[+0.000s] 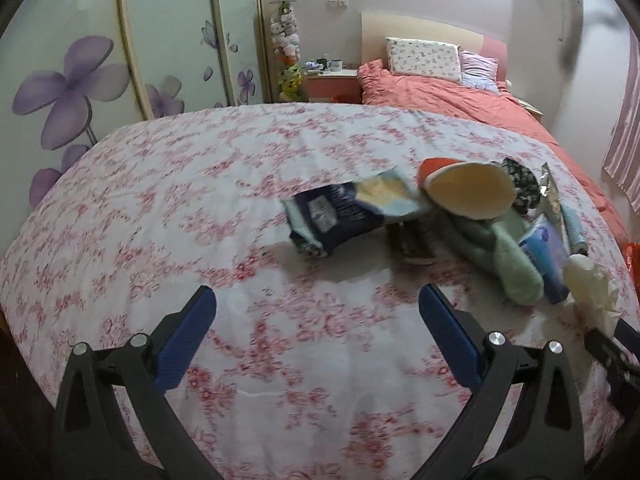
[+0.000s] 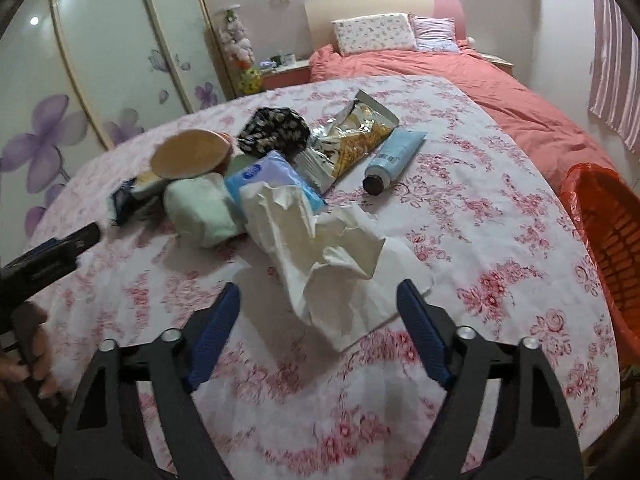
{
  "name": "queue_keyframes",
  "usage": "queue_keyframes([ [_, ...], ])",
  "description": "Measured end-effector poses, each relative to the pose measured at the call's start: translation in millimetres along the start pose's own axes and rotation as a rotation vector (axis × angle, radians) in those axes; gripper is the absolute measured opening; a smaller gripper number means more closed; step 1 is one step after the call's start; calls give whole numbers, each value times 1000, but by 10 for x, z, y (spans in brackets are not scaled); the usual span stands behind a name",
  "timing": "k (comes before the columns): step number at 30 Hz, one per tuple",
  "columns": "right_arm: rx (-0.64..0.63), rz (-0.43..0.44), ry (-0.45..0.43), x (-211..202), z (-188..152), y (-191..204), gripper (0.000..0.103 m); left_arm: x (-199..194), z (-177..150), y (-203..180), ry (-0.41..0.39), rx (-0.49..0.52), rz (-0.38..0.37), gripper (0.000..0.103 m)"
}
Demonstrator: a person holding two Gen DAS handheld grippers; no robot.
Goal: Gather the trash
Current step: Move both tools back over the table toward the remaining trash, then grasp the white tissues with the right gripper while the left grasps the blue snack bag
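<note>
A crumpled white tissue [image 2: 320,256] lies on the floral tablecloth [image 2: 480,216], just ahead of my open, empty right gripper [image 2: 318,300]. Behind it lie a torn snack wrapper [image 2: 352,136], a blue tube [image 2: 394,160], a blue tissue pack [image 2: 272,180], a green cloth [image 2: 200,208] and a round tan lid [image 2: 190,158]. My left gripper [image 1: 316,304] is open and empty over bare cloth, short of a dark blue snack bag [image 1: 344,212]. The tissue also shows in the left wrist view [image 1: 592,280] at the far right.
An orange mesh basket [image 2: 604,232] with a red liner stands off the table's right edge. A black floral cloth [image 2: 276,128] lies at the back of the pile. A red bed [image 2: 460,76] and a flowered wardrobe [image 1: 80,80] are behind the table.
</note>
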State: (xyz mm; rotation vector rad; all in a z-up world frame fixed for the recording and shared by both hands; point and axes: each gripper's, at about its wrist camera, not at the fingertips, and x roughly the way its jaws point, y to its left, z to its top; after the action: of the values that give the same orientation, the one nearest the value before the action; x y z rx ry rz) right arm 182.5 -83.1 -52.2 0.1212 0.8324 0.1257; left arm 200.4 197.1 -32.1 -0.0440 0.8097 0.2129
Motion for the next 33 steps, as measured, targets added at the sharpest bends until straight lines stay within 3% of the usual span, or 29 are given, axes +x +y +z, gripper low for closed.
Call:
queue_keyframes([
  [2,22,-19,6,62,34,-42,56,41,-13,28,5,-5,-3,99],
  [6,62,-18,5,106,81,-103,40,71,-31,60,4,-4,-9,99],
  [9,76,-36,-10,58,103,-152,22,85,-25,88,0,-6,-13,99],
  [20,140,-74,-42,-93,163,-372,18,430,375,90,-21,77,22,99],
  [26,142,-74,-38,-99,152,-394,18,463,639,259,-51,3,-30,99],
  [33,143,-74,-33,-119,160,-428,18,822,863,418,23,-9,82,99],
])
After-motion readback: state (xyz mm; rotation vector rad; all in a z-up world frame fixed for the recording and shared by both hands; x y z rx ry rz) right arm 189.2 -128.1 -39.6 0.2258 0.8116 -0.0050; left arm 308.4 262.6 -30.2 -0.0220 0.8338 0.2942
